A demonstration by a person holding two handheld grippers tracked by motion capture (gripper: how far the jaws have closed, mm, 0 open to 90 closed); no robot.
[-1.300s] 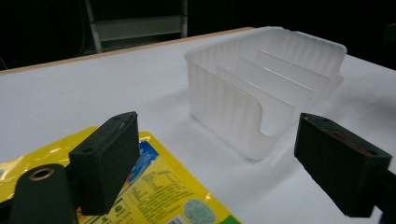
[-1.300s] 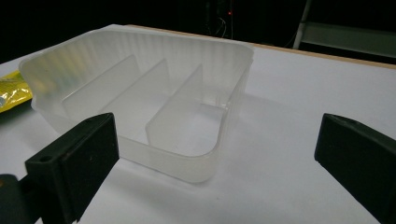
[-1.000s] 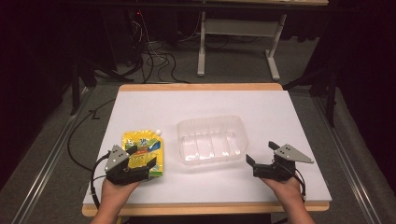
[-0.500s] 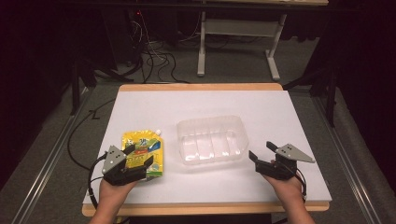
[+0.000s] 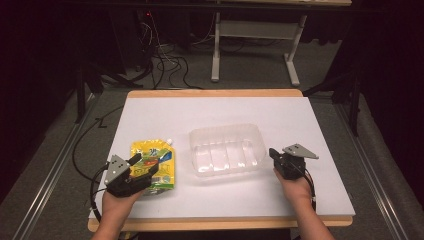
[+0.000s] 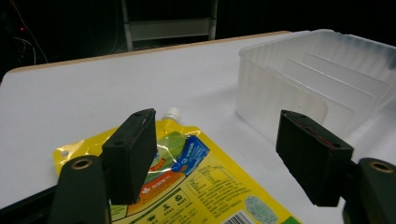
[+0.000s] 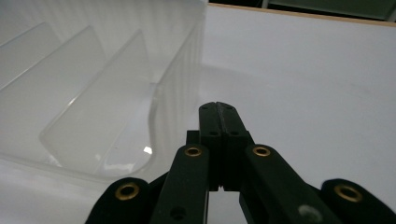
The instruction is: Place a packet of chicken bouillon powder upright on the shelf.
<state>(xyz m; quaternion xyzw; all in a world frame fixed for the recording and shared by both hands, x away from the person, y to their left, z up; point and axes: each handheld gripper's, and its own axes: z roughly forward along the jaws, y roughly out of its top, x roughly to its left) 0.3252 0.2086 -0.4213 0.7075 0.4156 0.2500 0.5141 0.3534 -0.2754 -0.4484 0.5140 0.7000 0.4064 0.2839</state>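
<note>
A yellow spouted pouch (image 5: 155,159) lies flat on the white table (image 5: 225,112), left of a clear ribbed plastic tray (image 5: 227,149). My left gripper (image 5: 145,166) hovers over the pouch's near end. In the left gripper view the left gripper (image 6: 217,135) is open, its jaws wide apart, the pouch (image 6: 196,172) lying below them and the tray (image 6: 322,74) at the right. My right gripper (image 5: 274,154) sits just right of the tray's near corner. The right gripper (image 7: 218,112) is shut on nothing, beside the tray wall (image 7: 180,88).
The tray holds nothing. Bare white tabletop stretches behind the tray and to its right. Beyond the table's far edge, desk legs (image 5: 216,47) and cables (image 5: 165,62) stand on the dark floor.
My right gripper has edged forward, closer to the tray's corner. My left gripper has shifted slightly left and back over the pouch's near end.
</note>
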